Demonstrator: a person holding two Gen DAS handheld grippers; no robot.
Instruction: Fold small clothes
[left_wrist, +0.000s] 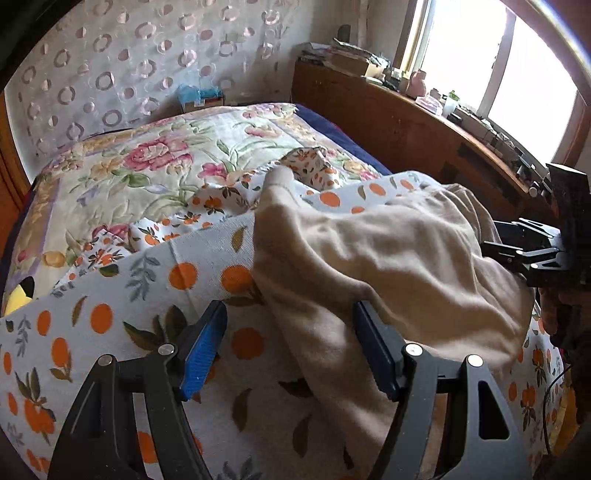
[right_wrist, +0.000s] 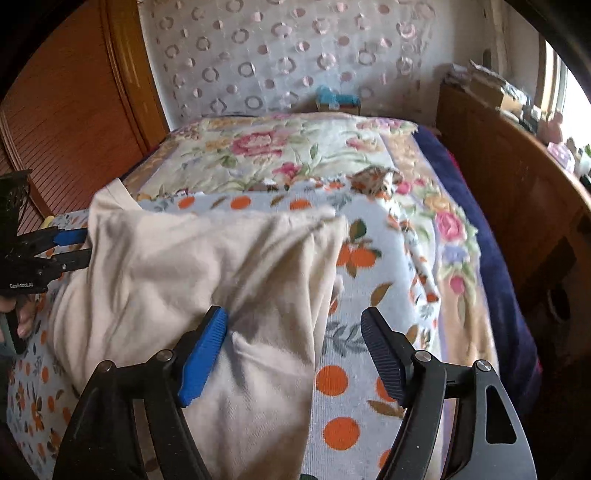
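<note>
A rumpled beige garment (left_wrist: 388, 258) is seen lying heaped on an orange-print towel (left_wrist: 110, 295) over the floral bedspread (left_wrist: 147, 155), flanked by the left gripper (left_wrist: 290, 350) and right gripper (right_wrist: 293, 350), both spread wide and gripping nothing.

Floral quilt (right_wrist: 295, 155), circle-patterned curtain (right_wrist: 280, 55), wooden headboard (left_wrist: 399, 125), perhaps cluttered shelf (left_wrist: 480, 125)

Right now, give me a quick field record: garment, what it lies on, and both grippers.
garment: beige garment, rumpled, partly folded
surface: orange-print cloth over a floral quilt on the bed
left gripper: open, garment edge between its jaws, no pinch
right gripper: open, garment corner between its jaws, not clamped
folded piece: small orange-print item farther back
</note>
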